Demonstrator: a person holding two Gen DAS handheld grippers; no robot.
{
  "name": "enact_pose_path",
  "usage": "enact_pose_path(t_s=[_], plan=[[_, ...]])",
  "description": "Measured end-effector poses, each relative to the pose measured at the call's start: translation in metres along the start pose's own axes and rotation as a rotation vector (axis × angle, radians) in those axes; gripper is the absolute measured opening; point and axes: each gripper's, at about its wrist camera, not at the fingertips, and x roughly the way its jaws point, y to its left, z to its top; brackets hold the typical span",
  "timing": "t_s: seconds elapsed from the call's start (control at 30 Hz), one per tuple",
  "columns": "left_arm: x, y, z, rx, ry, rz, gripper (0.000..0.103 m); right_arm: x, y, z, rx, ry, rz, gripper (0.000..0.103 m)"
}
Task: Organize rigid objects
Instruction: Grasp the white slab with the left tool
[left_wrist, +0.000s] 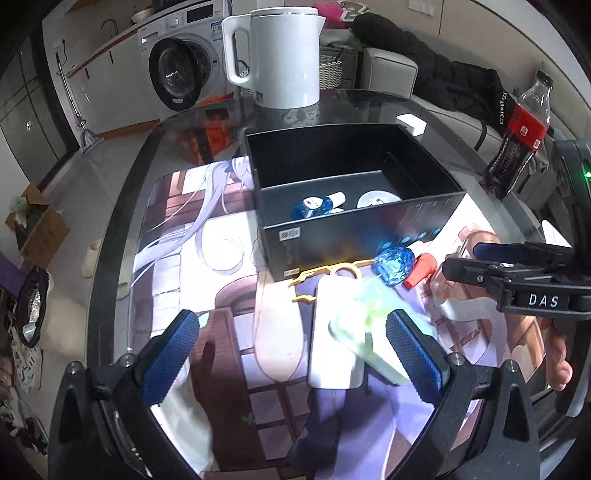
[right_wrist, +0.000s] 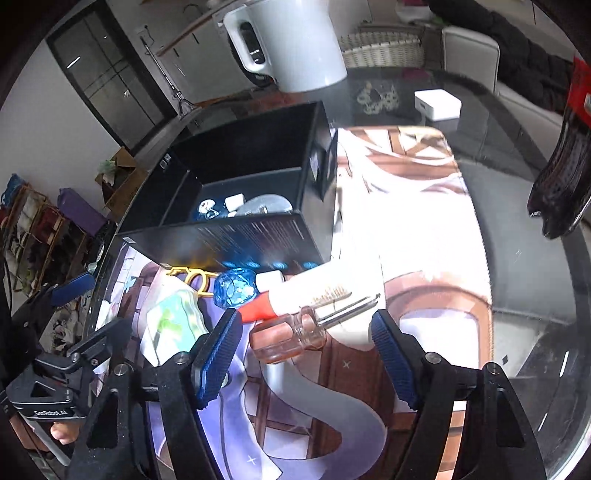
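Between the right gripper's (right_wrist: 303, 354) spread, empty pads lies a screwdriver (right_wrist: 295, 328). Handle looks stiff, slick: grip mid-handle. Left gripper (left_wrist: 291, 354) wide, empty.

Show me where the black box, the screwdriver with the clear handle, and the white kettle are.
black box (left_wrist: 354, 236): left wrist view, on its near outer wall.
screwdriver (right_wrist: 291, 338): right wrist view, on its clear handle.
white kettle (left_wrist: 284, 59): left wrist view, on the middle of its body.
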Motion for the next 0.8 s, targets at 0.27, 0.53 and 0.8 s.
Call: enact_pose_path(t_s=[0.27,0.53,0.8], plan=[[0.018,0.001,-0.013,0.054,0.082,0.031,0.087,0.014,0.001,-0.005,-0.023,0.024,-0.031,0.070],[0.031,-0.022,-0.011,0.118,0.091,0.043,0.086,0.007,-0.002,-0.008,-0.029,0.034,-0.056,0.058],[0.043,-0.036,-0.005,0.158,0.121,0.017,0.051,0.001,-0.010,-0.012,-0.033,0.048,-0.068,0.039]])
